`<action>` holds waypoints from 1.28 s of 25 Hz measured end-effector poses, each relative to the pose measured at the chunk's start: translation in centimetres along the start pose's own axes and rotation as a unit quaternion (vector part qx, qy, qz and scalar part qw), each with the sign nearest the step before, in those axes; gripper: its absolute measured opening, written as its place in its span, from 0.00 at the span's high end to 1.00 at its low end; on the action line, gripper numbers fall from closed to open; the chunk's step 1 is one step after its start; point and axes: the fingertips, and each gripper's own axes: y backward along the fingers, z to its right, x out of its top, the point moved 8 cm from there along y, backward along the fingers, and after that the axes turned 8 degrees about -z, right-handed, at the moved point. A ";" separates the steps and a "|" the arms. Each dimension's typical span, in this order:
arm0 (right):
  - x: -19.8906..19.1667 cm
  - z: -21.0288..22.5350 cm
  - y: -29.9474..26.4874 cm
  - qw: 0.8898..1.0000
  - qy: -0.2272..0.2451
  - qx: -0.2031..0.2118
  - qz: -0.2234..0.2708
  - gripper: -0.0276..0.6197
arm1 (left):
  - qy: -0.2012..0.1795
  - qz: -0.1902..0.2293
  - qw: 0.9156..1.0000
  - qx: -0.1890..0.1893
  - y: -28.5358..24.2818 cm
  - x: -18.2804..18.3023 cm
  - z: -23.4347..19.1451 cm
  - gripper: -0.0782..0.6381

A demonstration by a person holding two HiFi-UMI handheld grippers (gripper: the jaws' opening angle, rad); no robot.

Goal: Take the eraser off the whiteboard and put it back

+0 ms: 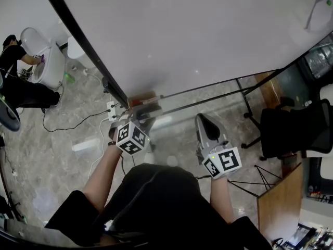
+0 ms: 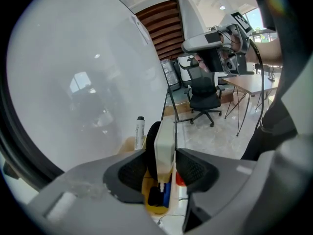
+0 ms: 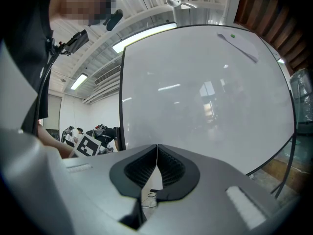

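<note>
The eraser (image 2: 165,146), a white block with black felt on its left face, stands upright over the yellowish tray (image 2: 128,143) at the foot of the whiteboard (image 2: 88,82). My left gripper (image 2: 161,168) points down at it. Its pads lie close to both sides without visibly squeezing, so the jaws are open. In the head view the left gripper (image 1: 143,111) is at the brown tray (image 1: 141,99), and the eraser is hidden there. My right gripper (image 3: 156,170) is held level and faces the whiteboard (image 3: 205,92). It is shut with nothing in it, and hangs right of the left one (image 1: 204,120).
A marker (image 2: 140,131) stands on the tray beside the eraser, with blue, black and red items (image 2: 166,195) below. A black office chair (image 1: 296,129) and a wooden desk (image 1: 281,202) are at the right. The board's stand legs (image 1: 250,113), floor cables (image 1: 67,124) and a person (image 1: 15,82) are nearby.
</note>
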 end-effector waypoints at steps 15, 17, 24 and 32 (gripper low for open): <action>0.0 -0.7 -0.2 1.000 0.003 0.006 0.001 0.94 | 0.003 0.010 1.000 0.018 1.3 0.0 -0.2 0.59; 0.0 -0.9 -0.3 1.000 0.004 0.009 0.001 0.94 | 0.004 0.012 1.000 0.019 1.6 0.0 -0.2 0.59; 0.1 -1.6 -0.8 1.000 0.007 0.022 0.002 0.94 | 0.011 0.015 1.000 0.024 2.7 -0.4 0.0 0.59; 0.7 -2.3 -1.4 0.999 0.015 0.038 0.005 0.94 | 0.055 0.066 0.995 0.047 5.7 0.0 -0.3 0.75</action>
